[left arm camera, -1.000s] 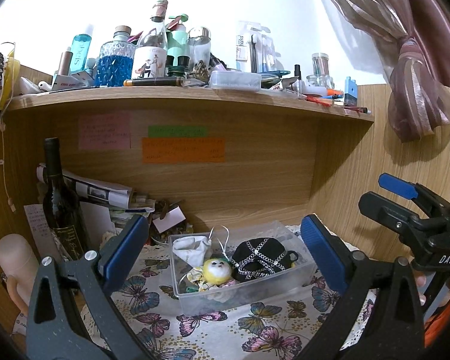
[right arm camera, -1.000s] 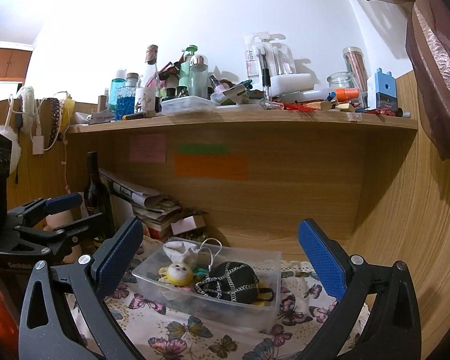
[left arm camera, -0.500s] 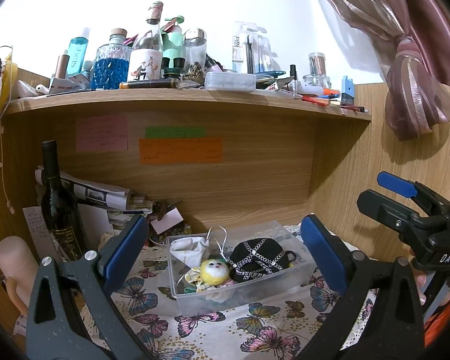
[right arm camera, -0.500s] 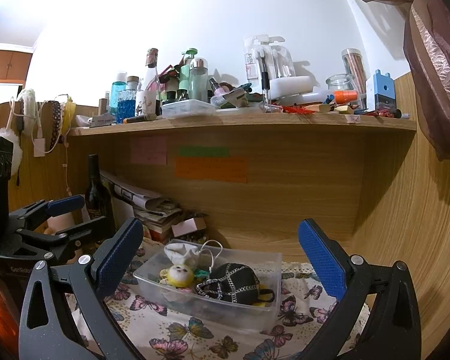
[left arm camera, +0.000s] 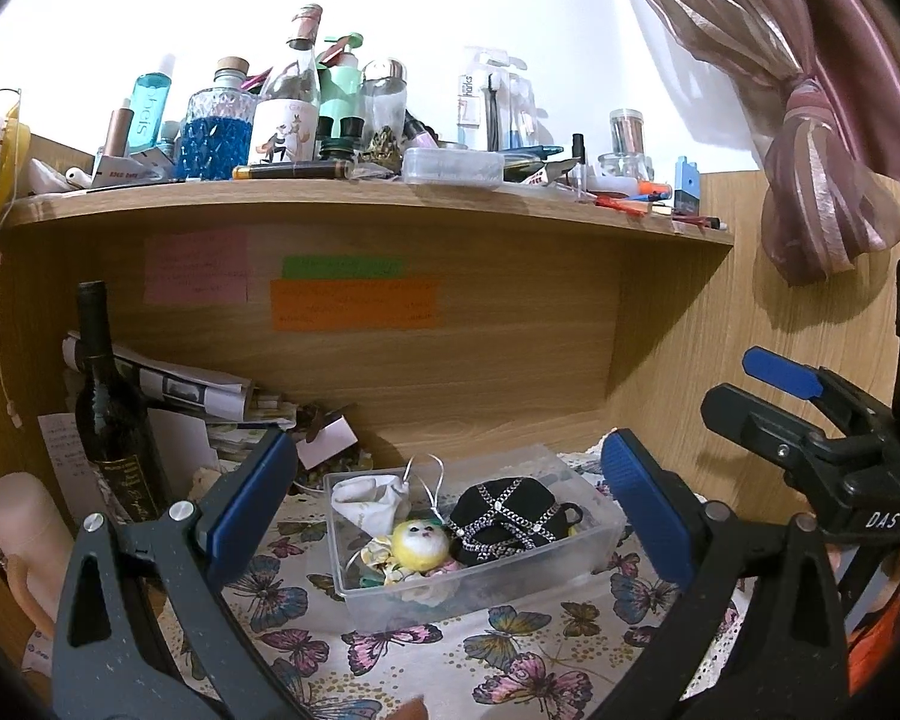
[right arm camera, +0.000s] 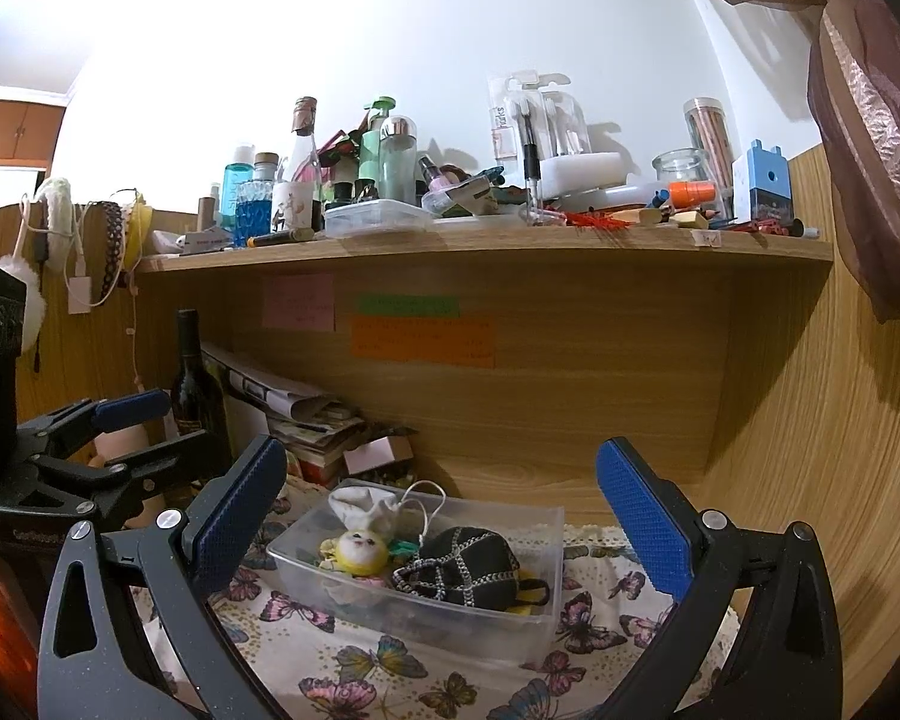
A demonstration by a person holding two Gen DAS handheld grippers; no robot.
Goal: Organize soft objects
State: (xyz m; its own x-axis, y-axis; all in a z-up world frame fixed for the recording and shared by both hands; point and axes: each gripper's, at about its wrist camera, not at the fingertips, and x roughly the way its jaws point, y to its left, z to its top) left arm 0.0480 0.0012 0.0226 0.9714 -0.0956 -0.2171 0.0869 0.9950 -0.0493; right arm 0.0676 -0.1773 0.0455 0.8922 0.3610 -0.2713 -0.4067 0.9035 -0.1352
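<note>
Clear plastic forms the bin [left arm camera: 594, 531] that sits on the butterfly-print cloth [left arm camera: 450, 654] covering the counter, under the cluttered wooden shelf [left arm camera: 354, 198]. Inside it lie a black chain-trimmed pouch [left arm camera: 507, 519], a yellow plush toy [left arm camera: 420, 543] and a white drawstring bag [left arm camera: 369, 501], packed close together. The left gripper [left arm camera: 447, 507] and the right gripper [right arm camera: 441, 516] both hover short of the bin, jaws spread wide and holding nothing. A dark wine bottle [left arm camera: 111, 414] stands upright at the left.
</note>
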